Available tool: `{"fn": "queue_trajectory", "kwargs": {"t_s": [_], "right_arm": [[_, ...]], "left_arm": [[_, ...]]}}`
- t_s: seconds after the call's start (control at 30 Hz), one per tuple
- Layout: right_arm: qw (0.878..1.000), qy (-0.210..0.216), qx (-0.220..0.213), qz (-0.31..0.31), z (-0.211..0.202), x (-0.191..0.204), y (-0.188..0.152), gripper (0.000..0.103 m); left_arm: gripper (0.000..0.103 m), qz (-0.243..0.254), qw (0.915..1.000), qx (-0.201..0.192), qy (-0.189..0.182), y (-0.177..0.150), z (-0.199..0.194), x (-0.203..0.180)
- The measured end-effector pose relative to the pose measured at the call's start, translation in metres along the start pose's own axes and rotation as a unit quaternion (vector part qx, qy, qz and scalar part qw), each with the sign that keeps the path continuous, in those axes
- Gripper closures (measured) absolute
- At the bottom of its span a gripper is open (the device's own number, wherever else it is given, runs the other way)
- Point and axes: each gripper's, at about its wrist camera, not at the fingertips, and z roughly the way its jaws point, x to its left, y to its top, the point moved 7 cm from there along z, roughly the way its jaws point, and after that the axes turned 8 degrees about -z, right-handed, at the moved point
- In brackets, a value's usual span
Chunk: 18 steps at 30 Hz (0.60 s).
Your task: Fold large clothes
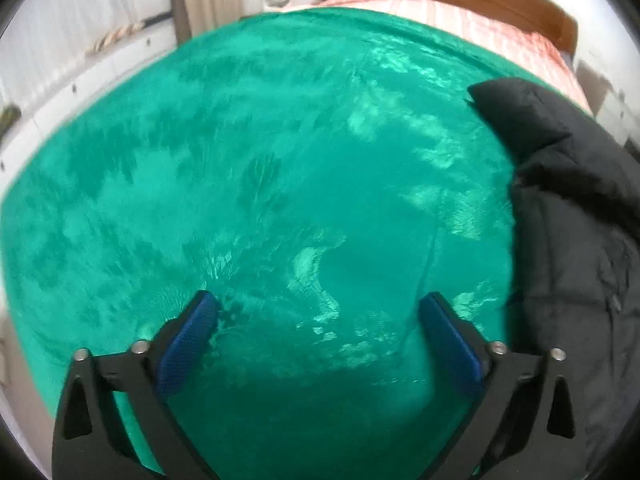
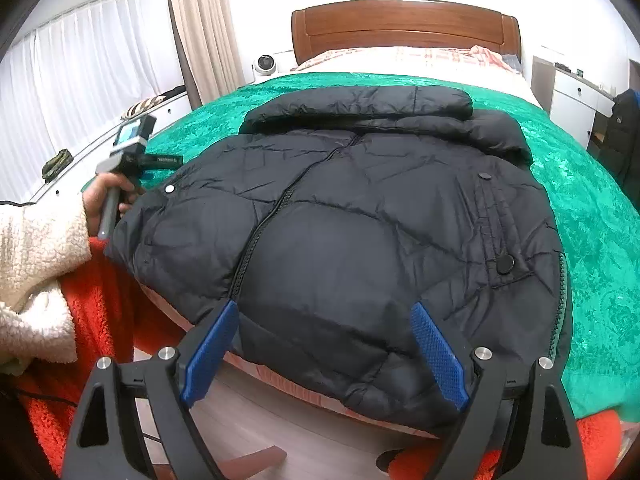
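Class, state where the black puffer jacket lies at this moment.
In the right wrist view the black puffer jacket lies spread across the near end of the green bedspread, collar toward the wooden headboard, hem overhanging the bed's foot.

The black puffer jacket [image 2: 360, 220] is quilted cloth with a faint sheen, creased, with matt round snaps. Under it the green bedspread [image 1: 240, 160] is a shiny, patterned velvety fabric. The far headboard [image 2: 404, 24] is glossy brown wood. The pads [image 2: 438, 350] are blue textured rubber. Near left, a sleeve [image 2: 36, 264] of cream fleece looks rough.
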Motion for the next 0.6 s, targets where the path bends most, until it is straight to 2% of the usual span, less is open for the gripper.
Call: {"fn": "queue_trajectory", "kwargs": {"t_s": [0.1, 0.6], "right_arm": [[1.0, 0.0, 0.003, -0.002, 0.002, 0.0008, -0.0008, 0.016], [1.0, 0.007, 0.007, 0.006, 0.0076, -0.0011, -0.0014, 0.016]], "left_arm": [[0.0, 0.002, 0.9998, -0.02, -0.005, -0.0035, -0.0027, -0.0003], [0.0, 0.005, 0.9989, -0.047, -0.003, -0.0046, -0.0002, 0.0025]]}}
